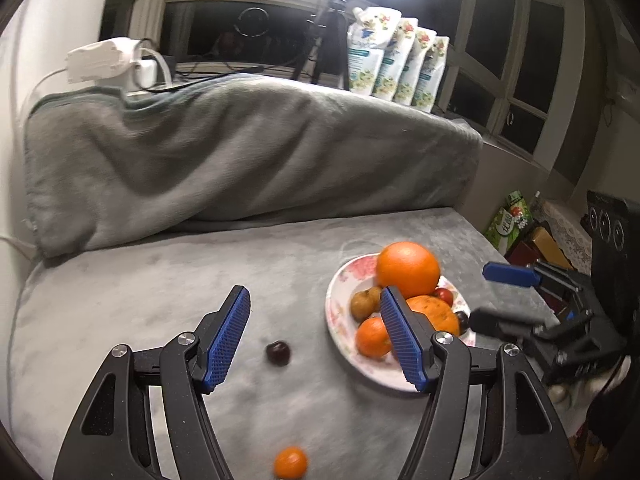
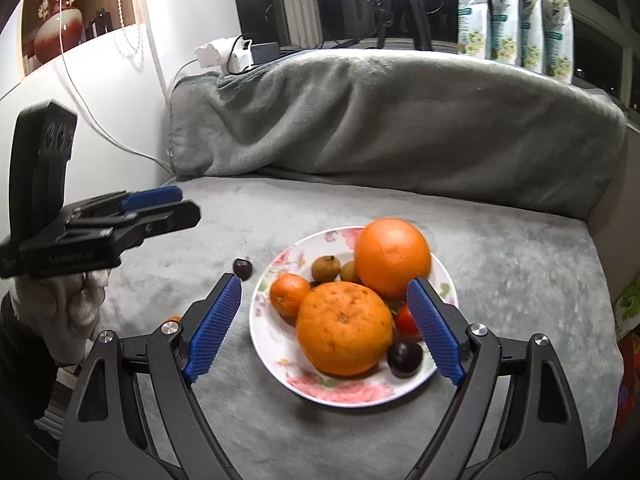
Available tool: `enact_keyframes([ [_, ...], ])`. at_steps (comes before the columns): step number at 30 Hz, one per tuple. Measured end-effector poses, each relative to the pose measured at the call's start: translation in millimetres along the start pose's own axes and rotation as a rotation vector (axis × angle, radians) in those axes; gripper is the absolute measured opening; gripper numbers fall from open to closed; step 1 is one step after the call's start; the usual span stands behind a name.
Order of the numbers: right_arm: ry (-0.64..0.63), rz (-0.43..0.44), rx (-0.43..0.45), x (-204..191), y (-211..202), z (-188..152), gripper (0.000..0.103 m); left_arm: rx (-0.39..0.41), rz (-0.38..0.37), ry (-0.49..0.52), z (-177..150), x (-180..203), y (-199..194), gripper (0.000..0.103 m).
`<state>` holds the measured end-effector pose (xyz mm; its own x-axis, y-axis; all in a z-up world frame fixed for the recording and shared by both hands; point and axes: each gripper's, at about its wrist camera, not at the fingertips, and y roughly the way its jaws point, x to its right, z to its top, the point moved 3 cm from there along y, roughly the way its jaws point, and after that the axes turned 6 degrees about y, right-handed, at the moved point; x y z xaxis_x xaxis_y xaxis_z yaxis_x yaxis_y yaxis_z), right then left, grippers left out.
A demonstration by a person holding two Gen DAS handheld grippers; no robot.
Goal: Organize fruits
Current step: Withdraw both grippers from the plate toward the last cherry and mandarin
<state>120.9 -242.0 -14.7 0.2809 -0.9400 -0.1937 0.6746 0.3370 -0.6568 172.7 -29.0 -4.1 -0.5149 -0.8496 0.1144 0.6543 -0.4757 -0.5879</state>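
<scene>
Fruits fill the floral plate (image 2: 320,394) near the grey cushion's (image 2: 520,280) right edge: two big oranges (image 2: 344,330), a mandarin, tomato, cherry. Left gripper (image 1: 316,336) and right gripper (image 2: 324,328) gape empty.

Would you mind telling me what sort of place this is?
Probably a room in a home: a grey blanket over a cushioned seat, a floral plate of fruit, and refill pouches lining the windowsill.

A white plate (image 2: 352,392) patterned with pink flowers is seen on a grey plush cover (image 2: 500,280). Orange fruit (image 2: 344,328) is heaped on it, a dark red cherry (image 2: 405,354) lying at four o'clock. Blue ribbed pads (image 2: 212,332) are borne on black gripper arms.
</scene>
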Motion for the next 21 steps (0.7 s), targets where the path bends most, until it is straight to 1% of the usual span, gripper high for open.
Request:
enact_keyframes([
  [5, -0.019, 0.019, -0.032, -11.8, 10.7, 9.1, 0.087, 0.002, 0.037, -0.026, -15.5, -18.0, -15.4, 0.067],
  [10, -0.038, 0.061, -0.053, -26.4, 22.5, 14.4, 0.087, 0.0, 0.084, -0.04, -33.3, -31.8, -30.6, 0.067],
  [15, -0.077, 0.097, -0.066, -41.8, 32.1, 18.1, 0.087, -0.015, 0.109, -0.049, -50.5, -36.8, -38.4, 0.067],
  [21, -0.098, 0.128, -0.091, -54.0, 46.5, 19.7, 0.087, -0.035, 0.119, -0.052, -66.0, -34.2, -41.5, 0.067],
])
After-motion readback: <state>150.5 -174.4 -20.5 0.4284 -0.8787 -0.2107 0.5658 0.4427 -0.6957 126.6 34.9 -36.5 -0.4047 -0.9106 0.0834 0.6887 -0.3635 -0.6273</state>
